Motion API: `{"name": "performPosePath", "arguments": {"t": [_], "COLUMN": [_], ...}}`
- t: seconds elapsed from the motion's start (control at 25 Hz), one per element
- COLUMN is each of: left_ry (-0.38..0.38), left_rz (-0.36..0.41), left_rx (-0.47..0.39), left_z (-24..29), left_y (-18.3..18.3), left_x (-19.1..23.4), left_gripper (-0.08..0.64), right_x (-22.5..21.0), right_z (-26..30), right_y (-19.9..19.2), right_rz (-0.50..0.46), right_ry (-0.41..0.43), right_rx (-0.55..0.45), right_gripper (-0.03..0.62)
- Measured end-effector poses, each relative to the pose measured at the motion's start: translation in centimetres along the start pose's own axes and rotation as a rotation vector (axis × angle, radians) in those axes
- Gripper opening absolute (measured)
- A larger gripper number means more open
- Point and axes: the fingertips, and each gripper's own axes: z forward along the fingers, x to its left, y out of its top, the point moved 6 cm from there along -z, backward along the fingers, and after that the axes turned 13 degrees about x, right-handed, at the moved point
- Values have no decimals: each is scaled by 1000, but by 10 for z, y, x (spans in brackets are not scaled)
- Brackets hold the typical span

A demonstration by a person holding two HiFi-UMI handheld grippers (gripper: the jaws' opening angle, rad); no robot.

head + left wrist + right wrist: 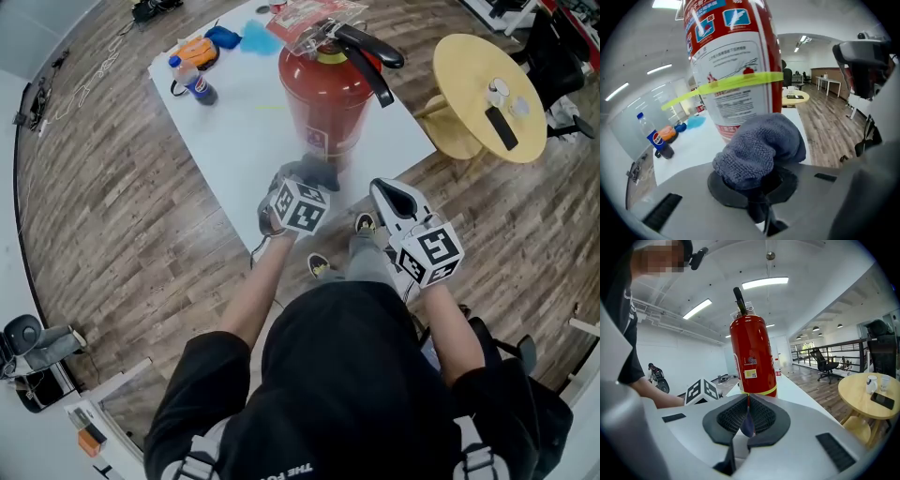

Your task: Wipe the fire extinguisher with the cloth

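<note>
A red fire extinguisher (326, 98) stands upright on the white table (244, 141), its black handle and hose on top. My left gripper (306, 180) is shut on a bunched grey-blue cloth (317, 172), low against the cylinder's near side. In the left gripper view the cloth (761, 147) bulges out of the left gripper (757, 187), right before the extinguisher (733, 70) and its printed label. My right gripper (378, 191) is shut, off to the right by the table's near corner. In its own view the right gripper (747, 416) points at the extinguisher (751, 359) from a short way off.
A cola bottle (194, 80), an orange object (197, 52) and a light blue rag (258, 37) lie at the table's far end. A round yellow table (469, 56) with a dark handset stands to the right. The person's shoes (319, 267) show below the table edge on wood flooring.
</note>
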Motion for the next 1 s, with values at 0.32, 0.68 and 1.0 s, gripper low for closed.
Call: {"name": "performPosePath", "arguments": {"t": [0.32, 0.68, 1.0], "left_ry": [-325, -383, -220], "left_rz": [142, 159, -68], "left_rx": [-389, -512, -656], "left_z": [-82, -120, -167], "left_y": [51, 59, 62], "left_x": [-53, -50, -16], "left_gripper": [46, 49, 87], "right_x": [5, -8, -26], "right_z": [0, 9, 5], "right_y": [-1, 33, 116], "right_rz": [-234, -254, -282], "right_ry": [55, 27, -20], "right_rx": [59, -79, -288], "right_gripper": [242, 129, 121]}}
